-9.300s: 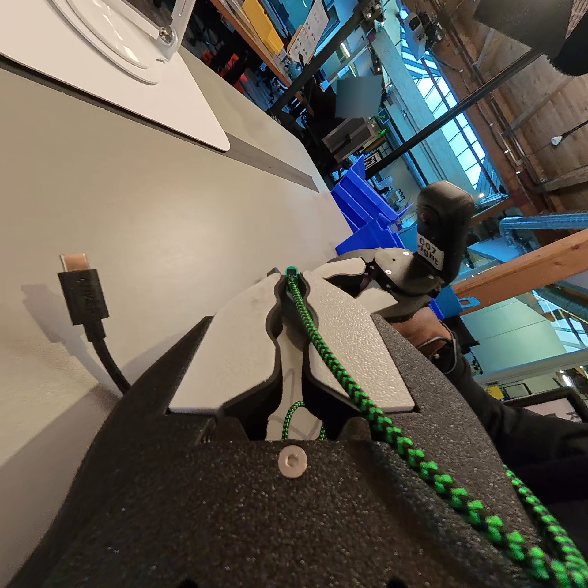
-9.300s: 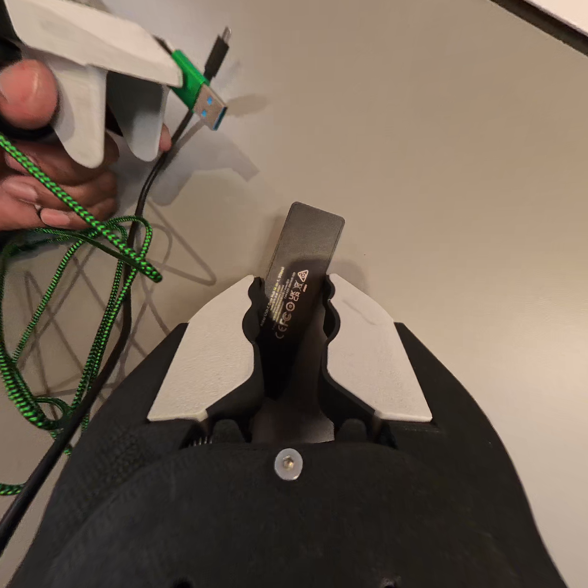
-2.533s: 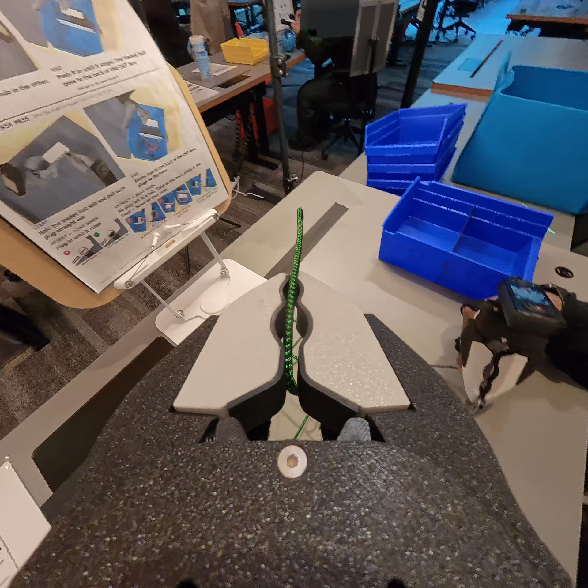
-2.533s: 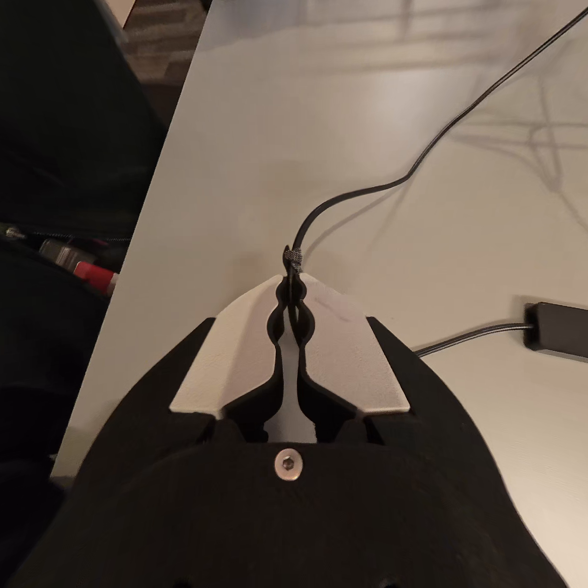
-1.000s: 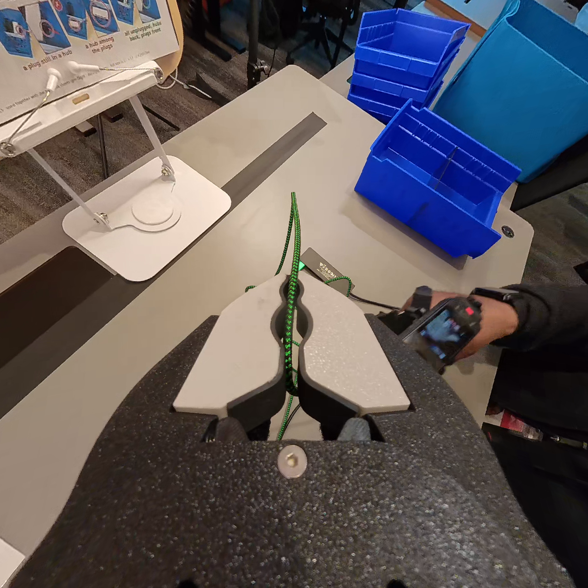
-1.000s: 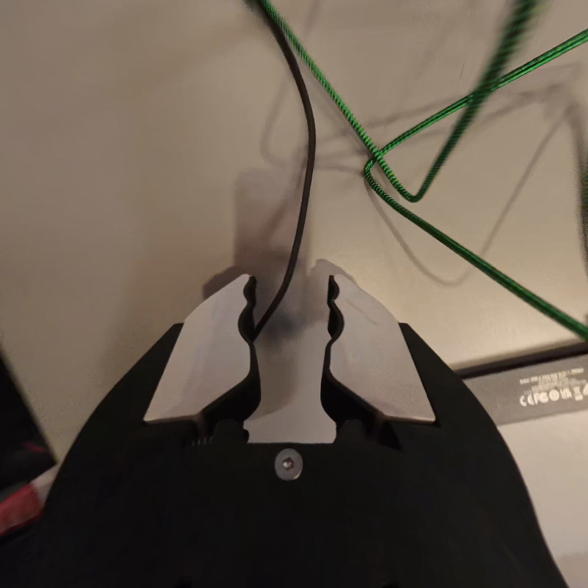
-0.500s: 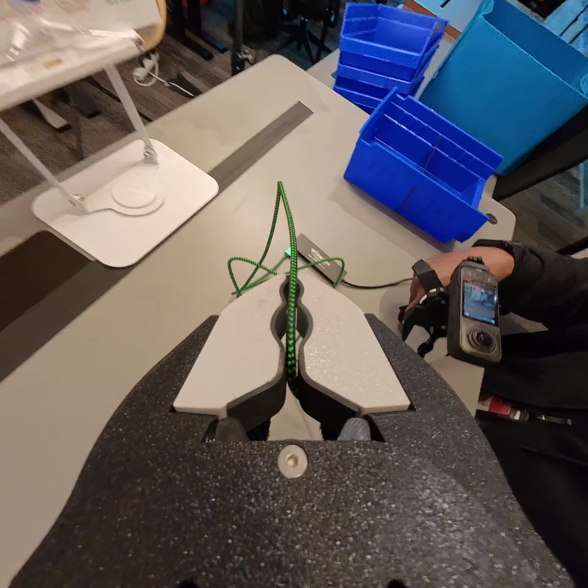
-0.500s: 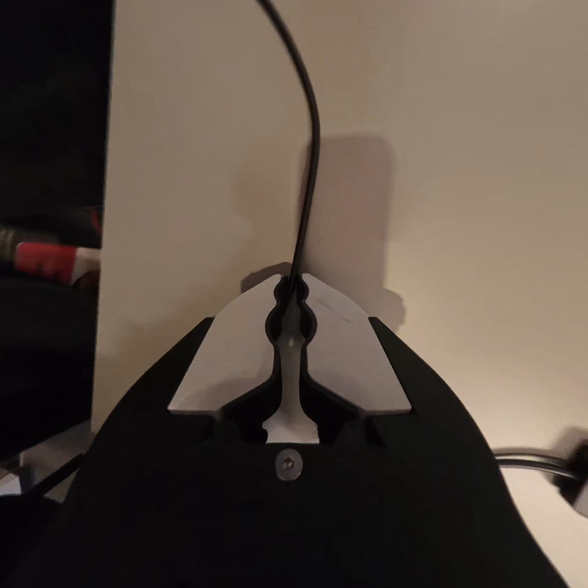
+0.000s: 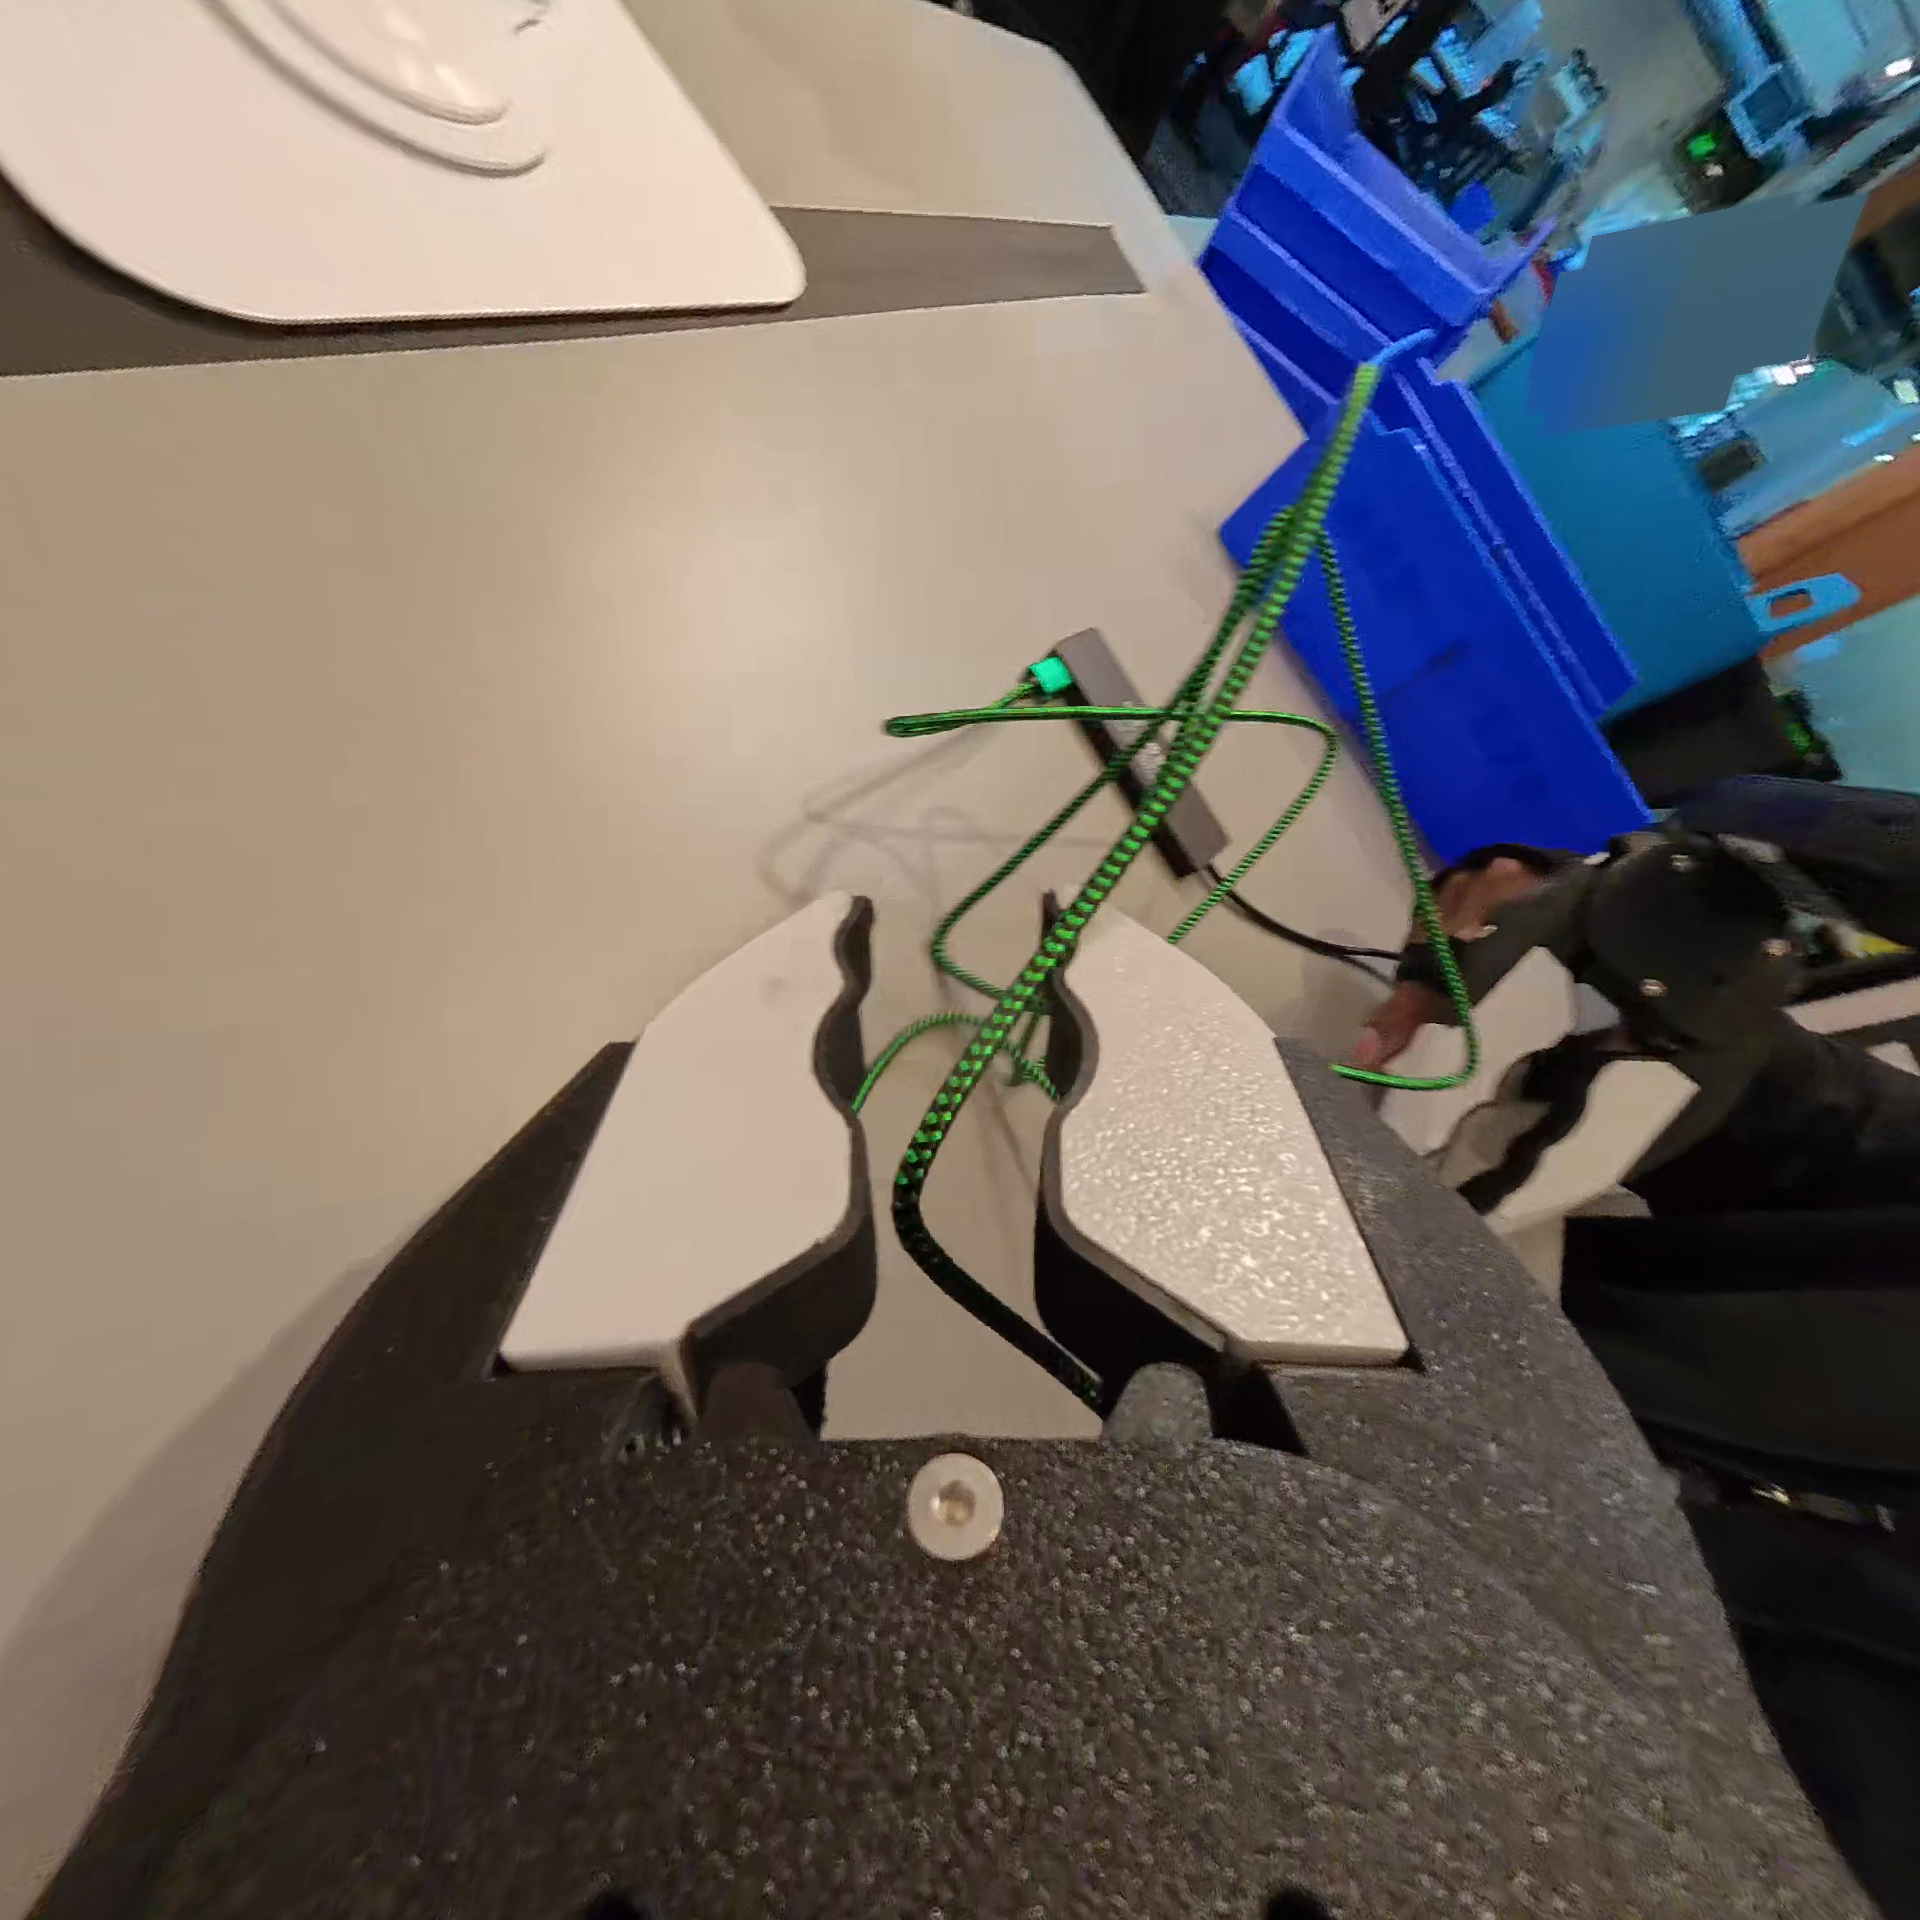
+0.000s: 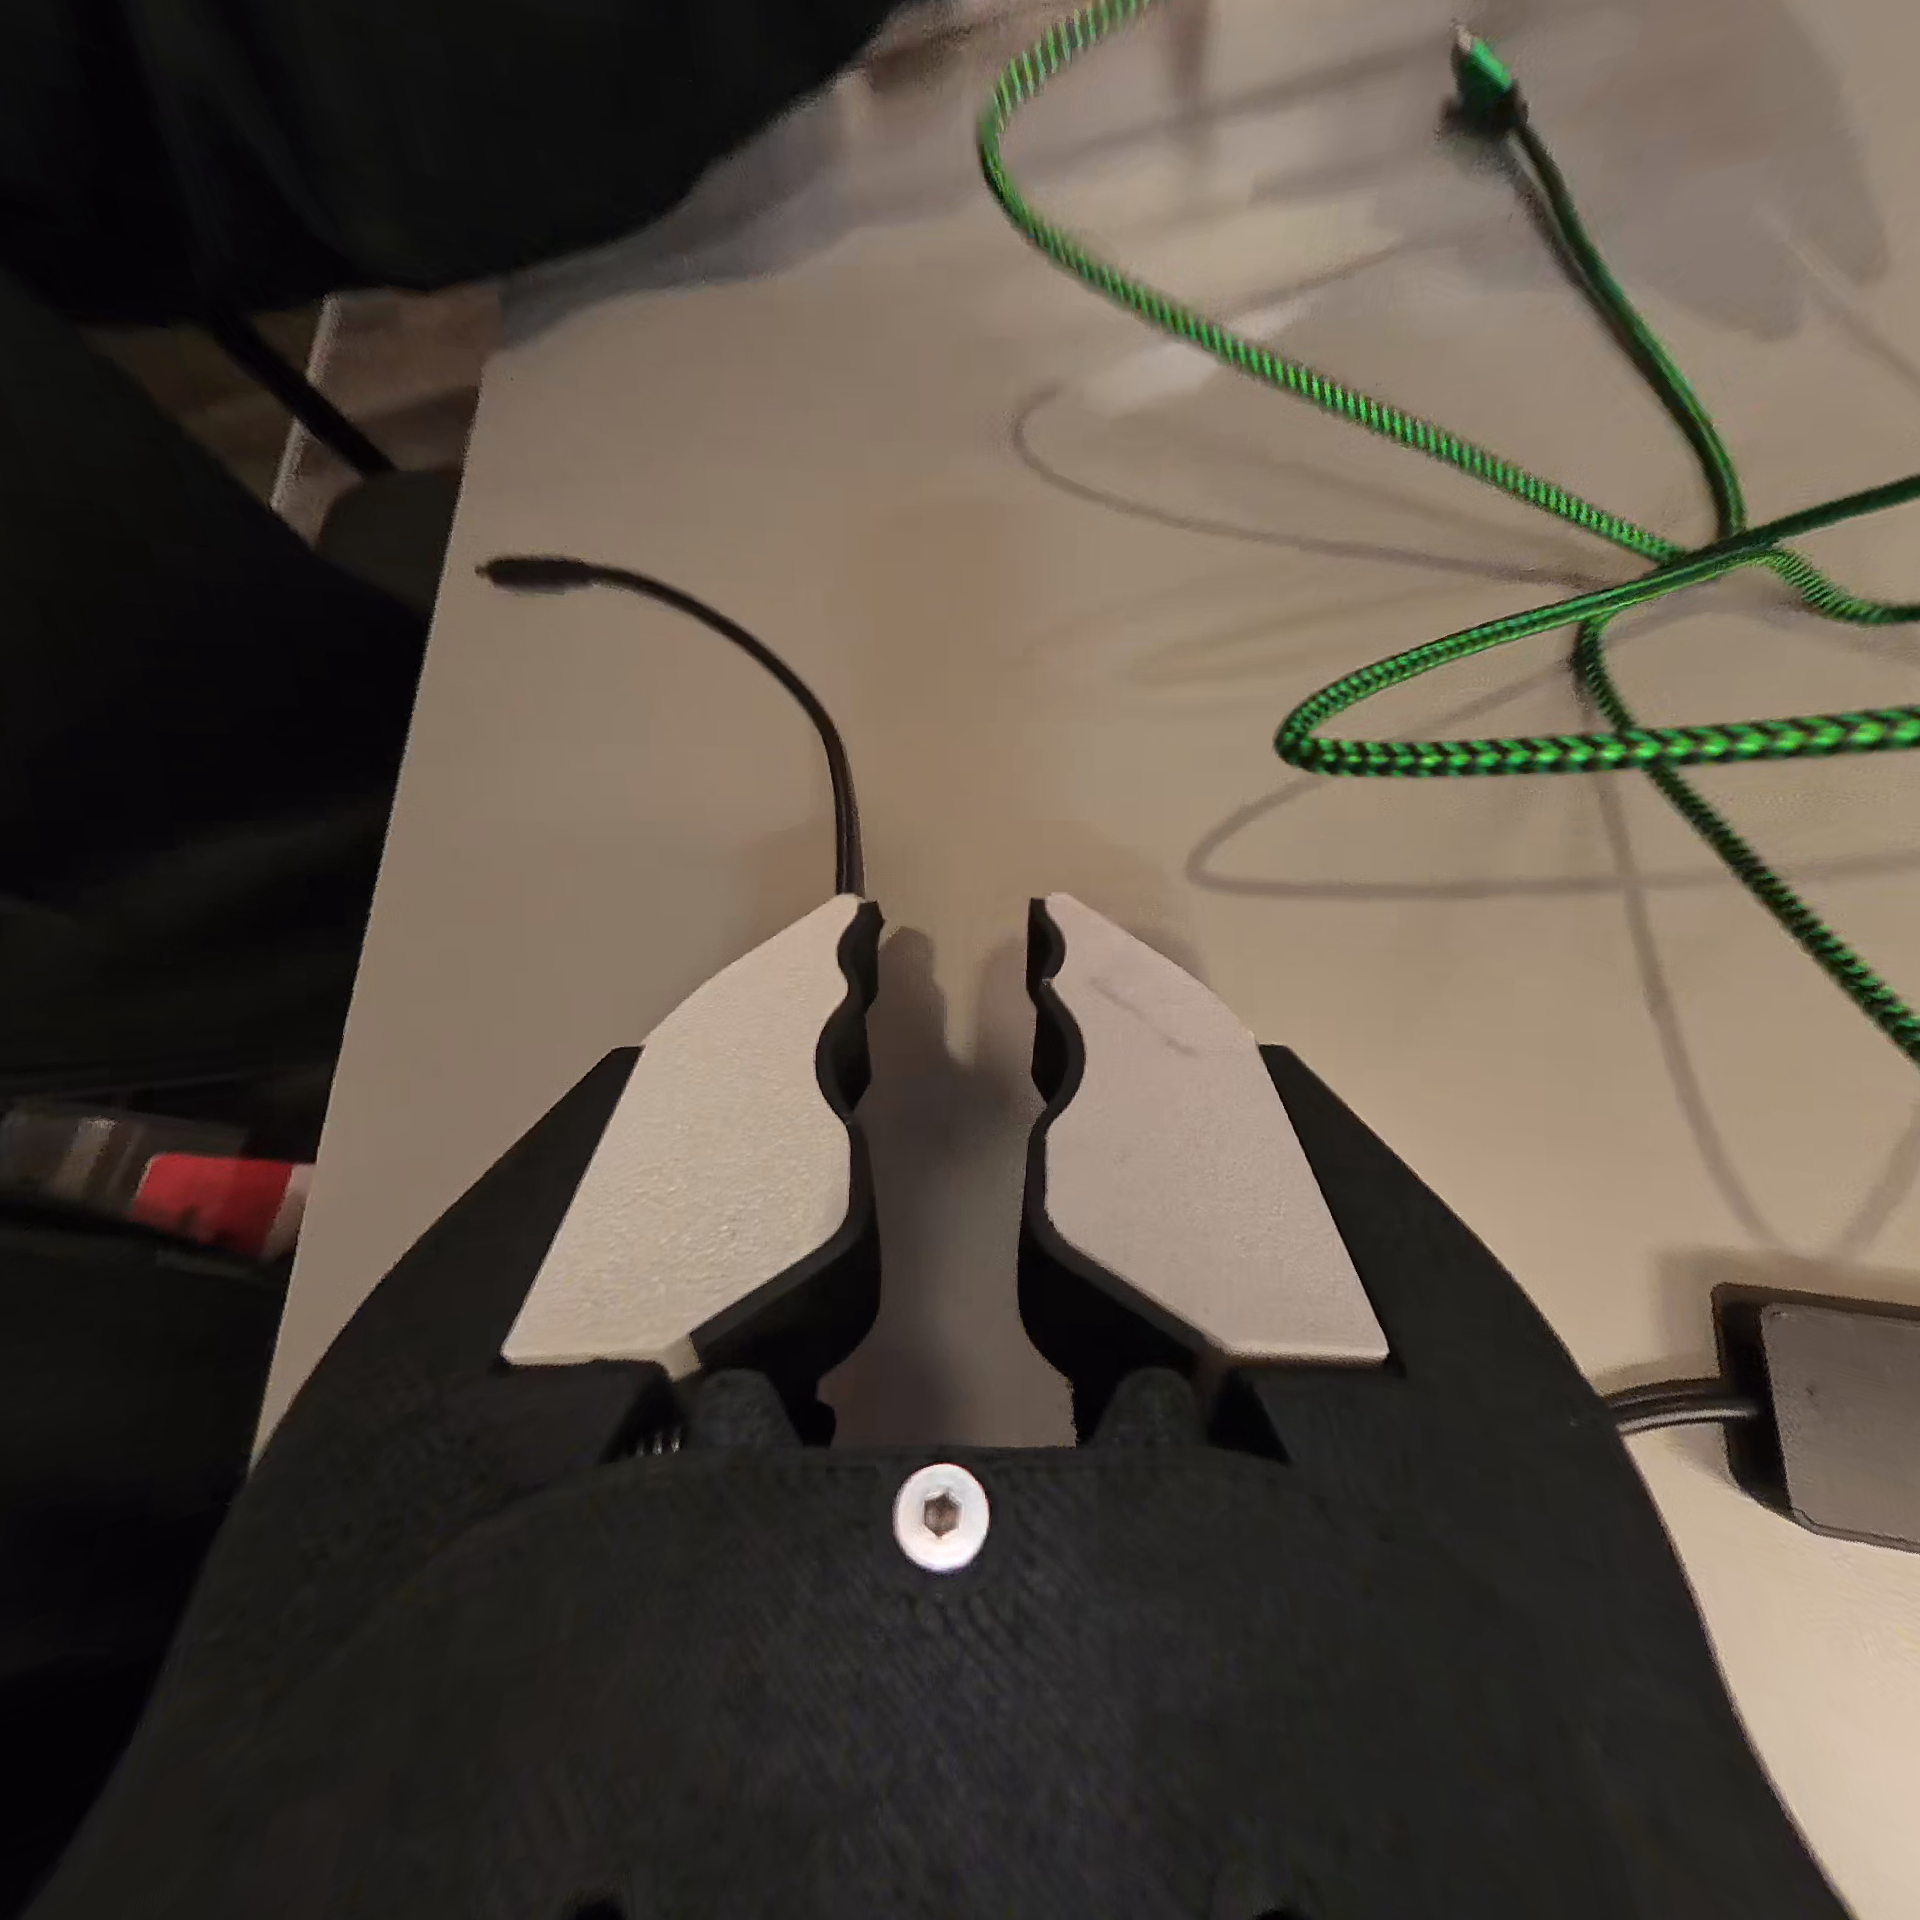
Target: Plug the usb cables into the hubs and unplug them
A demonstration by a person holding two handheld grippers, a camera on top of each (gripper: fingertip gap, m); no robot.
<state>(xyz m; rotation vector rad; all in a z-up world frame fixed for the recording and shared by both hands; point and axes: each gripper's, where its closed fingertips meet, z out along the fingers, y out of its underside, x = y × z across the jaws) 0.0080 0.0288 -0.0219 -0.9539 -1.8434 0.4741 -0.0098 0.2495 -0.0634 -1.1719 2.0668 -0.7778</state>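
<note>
In the left wrist view my left gripper [image 9: 954, 920] is open; the green braided cable [image 9: 982, 1049] runs loose between its fingers, against the right one. The cable's green plug [image 9: 1049, 677] sits in the end of the black hub [image 9: 1143, 764] on the grey table. My right gripper [image 10: 954, 914] is open and empty, low over the table. The hub's thin black lead [image 10: 800, 717] comes out beside its left fingertip and ends near the table edge. The hub's end [image 10: 1829, 1423] lies at the lower right. The cable's other green plug [image 10: 1486, 78] lies far off.
Blue bins [image 9: 1455, 582] stand behind the hub. A white stand base [image 9: 416, 177] lies at the far left. Green cable loops [image 10: 1558, 748] spread over the table right of my right gripper. The table edge [image 10: 416, 727] runs close on its left. The right gripper [image 9: 1558, 1101] and a hand show at right.
Both grippers have opened: the left has let go of the green cable, the right has let go of the black lead. The left gripper has dropped lower and tilted toward the table.
</note>
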